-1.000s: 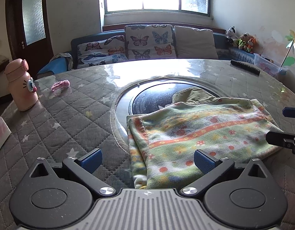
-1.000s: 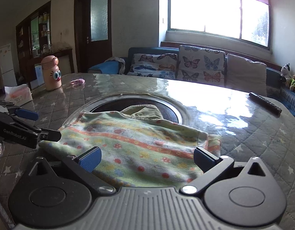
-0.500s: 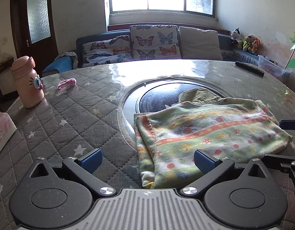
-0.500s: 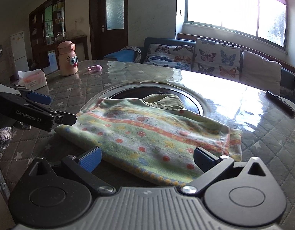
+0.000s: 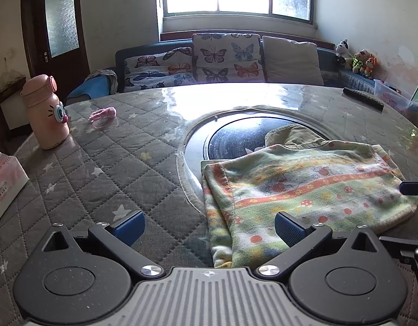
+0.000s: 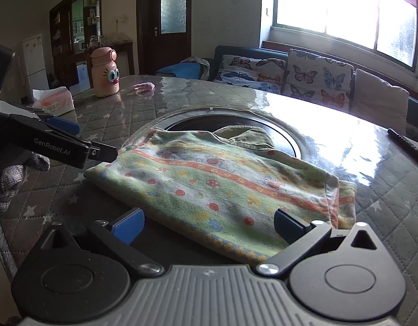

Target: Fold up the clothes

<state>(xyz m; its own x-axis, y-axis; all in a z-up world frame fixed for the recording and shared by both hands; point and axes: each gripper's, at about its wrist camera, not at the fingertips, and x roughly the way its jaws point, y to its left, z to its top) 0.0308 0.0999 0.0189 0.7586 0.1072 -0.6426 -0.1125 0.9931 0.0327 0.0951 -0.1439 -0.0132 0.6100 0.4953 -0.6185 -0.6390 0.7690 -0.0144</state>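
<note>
Left wrist view: the left gripper (image 5: 209, 224) fills the bottom of the frame, its blue-padded fingers spread wide and holding nothing. The folded patterned cloth (image 5: 304, 187) lies at centre right on the quilted table (image 5: 105, 160). A pink bottle (image 5: 45, 112) stands at the left.

Right wrist view: the right gripper (image 6: 207, 224) sits at the bottom, fingers likewise apart and empty, with the cloth (image 6: 222, 182) in mid-frame.

Folded garment (image 5: 304, 187) on table (image 5: 121, 146)
</note>
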